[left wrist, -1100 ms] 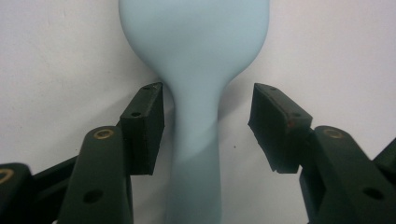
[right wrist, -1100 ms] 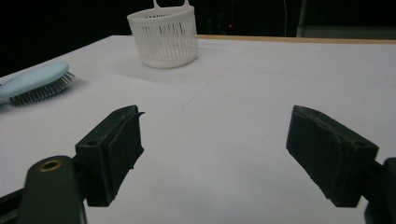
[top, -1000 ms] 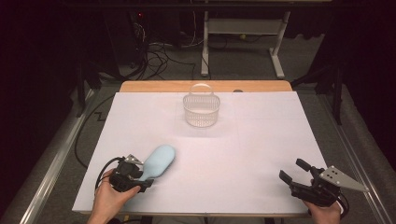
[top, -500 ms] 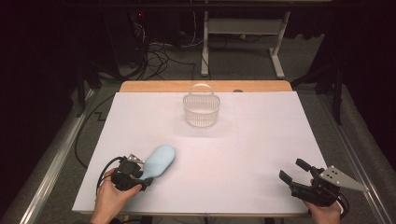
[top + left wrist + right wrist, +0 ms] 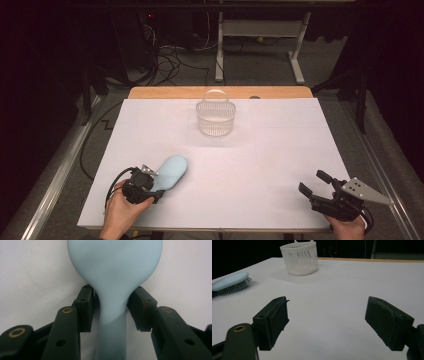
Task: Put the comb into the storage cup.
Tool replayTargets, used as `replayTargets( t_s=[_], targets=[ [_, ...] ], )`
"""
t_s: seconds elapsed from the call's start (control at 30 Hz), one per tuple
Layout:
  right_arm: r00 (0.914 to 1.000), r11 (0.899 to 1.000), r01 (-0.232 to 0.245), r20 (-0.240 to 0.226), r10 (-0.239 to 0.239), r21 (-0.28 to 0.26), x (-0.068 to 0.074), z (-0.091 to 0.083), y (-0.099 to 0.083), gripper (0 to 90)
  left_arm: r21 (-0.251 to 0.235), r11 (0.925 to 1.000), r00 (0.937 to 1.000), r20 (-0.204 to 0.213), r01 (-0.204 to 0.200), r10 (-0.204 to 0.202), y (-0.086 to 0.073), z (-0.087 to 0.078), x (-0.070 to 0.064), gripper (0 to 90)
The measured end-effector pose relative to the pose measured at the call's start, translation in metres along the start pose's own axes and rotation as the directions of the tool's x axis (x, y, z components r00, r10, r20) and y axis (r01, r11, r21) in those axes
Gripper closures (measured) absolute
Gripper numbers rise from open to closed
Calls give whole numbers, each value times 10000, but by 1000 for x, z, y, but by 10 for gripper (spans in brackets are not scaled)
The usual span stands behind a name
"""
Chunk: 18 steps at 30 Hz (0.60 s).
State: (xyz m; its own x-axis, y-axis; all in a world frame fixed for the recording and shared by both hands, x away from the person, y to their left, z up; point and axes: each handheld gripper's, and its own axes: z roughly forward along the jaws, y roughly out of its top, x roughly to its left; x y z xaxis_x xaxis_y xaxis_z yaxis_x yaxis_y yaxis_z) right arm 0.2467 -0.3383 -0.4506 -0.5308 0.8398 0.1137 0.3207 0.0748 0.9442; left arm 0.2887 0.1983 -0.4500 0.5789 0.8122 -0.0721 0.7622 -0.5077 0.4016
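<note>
Left claw point(image 5: 112, 307) pads sit against the neck of the pale blue hairbrush point(image 5: 170, 171), lying bristles-down at the worktop's point(image 5: 280, 150) near-left, apparently barely pinched; lifting now risks slip or swivel, while right claw point(image 5: 316, 186) idles wide.

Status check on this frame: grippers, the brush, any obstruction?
Left gripper jaws closed on the light blue hairbrush at its neck, bristles down. Right gripper open, idle. White basket beyond, path clear.

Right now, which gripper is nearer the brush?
Left. The left gripper has its jaws around the brush at its neck; the right gripper sits open, far across the table.
</note>
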Motion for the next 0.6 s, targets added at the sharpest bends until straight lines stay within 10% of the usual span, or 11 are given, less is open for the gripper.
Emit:
replayTargets(
  t_s=[0.6],
  targets=[
    [10000, 9999, 88, 19, -89, 80, 0, 1, 0, 197, -27, 10000, 9998, -174, -47, 46, 2, 1, -1, 654]
  ],
)
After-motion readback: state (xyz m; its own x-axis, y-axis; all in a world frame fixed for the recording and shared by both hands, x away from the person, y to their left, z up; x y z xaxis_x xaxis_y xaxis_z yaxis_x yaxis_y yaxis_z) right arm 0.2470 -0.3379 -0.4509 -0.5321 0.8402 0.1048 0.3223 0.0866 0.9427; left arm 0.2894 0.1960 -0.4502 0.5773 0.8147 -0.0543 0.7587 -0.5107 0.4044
